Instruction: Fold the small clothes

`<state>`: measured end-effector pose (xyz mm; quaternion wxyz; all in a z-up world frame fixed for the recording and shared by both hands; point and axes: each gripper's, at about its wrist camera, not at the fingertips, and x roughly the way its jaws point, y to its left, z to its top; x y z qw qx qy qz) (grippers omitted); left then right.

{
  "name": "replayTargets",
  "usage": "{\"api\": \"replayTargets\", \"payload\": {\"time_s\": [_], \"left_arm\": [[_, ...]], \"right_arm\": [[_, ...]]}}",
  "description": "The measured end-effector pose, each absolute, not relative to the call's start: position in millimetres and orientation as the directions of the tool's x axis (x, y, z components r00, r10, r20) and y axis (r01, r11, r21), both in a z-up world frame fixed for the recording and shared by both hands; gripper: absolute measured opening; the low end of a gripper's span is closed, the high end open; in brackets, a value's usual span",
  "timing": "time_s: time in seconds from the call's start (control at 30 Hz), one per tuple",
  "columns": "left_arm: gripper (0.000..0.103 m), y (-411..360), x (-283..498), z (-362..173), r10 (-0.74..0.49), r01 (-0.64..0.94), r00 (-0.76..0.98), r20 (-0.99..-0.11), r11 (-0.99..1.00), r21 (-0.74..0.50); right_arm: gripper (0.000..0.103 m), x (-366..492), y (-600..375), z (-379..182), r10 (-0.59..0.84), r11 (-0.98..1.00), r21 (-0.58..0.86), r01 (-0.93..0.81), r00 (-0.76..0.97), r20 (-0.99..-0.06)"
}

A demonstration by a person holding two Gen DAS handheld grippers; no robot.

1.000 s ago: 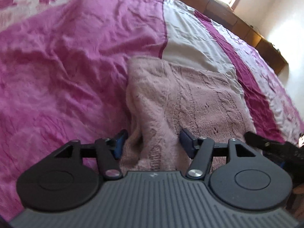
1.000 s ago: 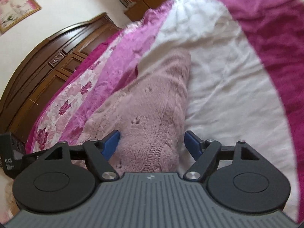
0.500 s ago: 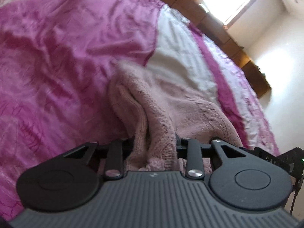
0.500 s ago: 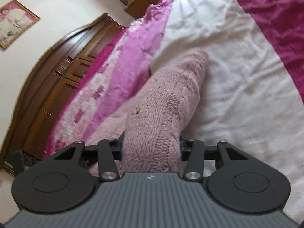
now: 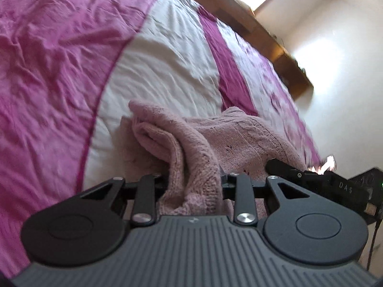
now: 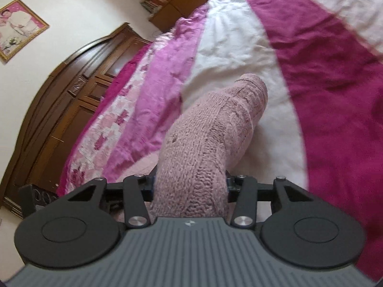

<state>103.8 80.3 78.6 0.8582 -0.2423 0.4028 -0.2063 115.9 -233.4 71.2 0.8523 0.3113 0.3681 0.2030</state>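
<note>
Left wrist view shows the left gripper pinching a bunched edge of a dusty-pink cable-knit garment, its jaws drawn in against the wool on both sides. From that grip the knit rises in a thick fold and spreads away over the white stripe of a magenta, pink and white striped bedspread, which covers the bed. At the right edge of this view the black body of the right gripper sits against the same garment. A wooden bed frame runs along the far side of the bedspread.

Right wrist view has the right gripper clamped on another edge of the pink knit, which stands up in a rounded hump over the white stripe. Beyond it are a dark carved wooden headboard and a gold-framed picture on the wall.
</note>
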Motion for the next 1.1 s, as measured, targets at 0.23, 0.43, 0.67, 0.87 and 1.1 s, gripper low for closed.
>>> {"api": "replayTargets", "payload": {"time_s": [0.23, 0.43, 0.67, 0.87, 1.1], "left_arm": [[0.034, 50, 67, 48, -0.444, 0.189, 0.558, -0.701, 0.891, -0.414], [0.037, 47, 59, 40, -0.406, 0.211, 0.582, -0.704, 0.912, -0.351], [0.043, 50, 32, 58, -0.309, 0.211, 0.635, -0.708, 0.951, -0.226], [0.049, 54, 3, 73, -0.244, 0.196, 0.662, -0.709, 0.969, -0.15], [0.07, 41, -28, 69, -0.176, 0.186, 0.649, -0.74, 0.98, -0.07]], "right_arm": [[0.052, 62, -248, 16, 0.522, 0.763, 0.646, -0.029, 0.616, -0.589], [0.056, 46, -245, -17, 0.493, 0.782, 0.622, -0.041, 0.651, -0.577], [0.068, 26, -239, 5, 0.429, 0.839, 0.541, -0.061, 0.686, -0.588], [0.079, -11, -235, 31, 0.354, 0.894, 0.44, -0.088, 0.742, -0.57], [0.086, -52, -225, 34, 0.278, 0.935, 0.347, -0.069, 0.75, -0.601]]}}
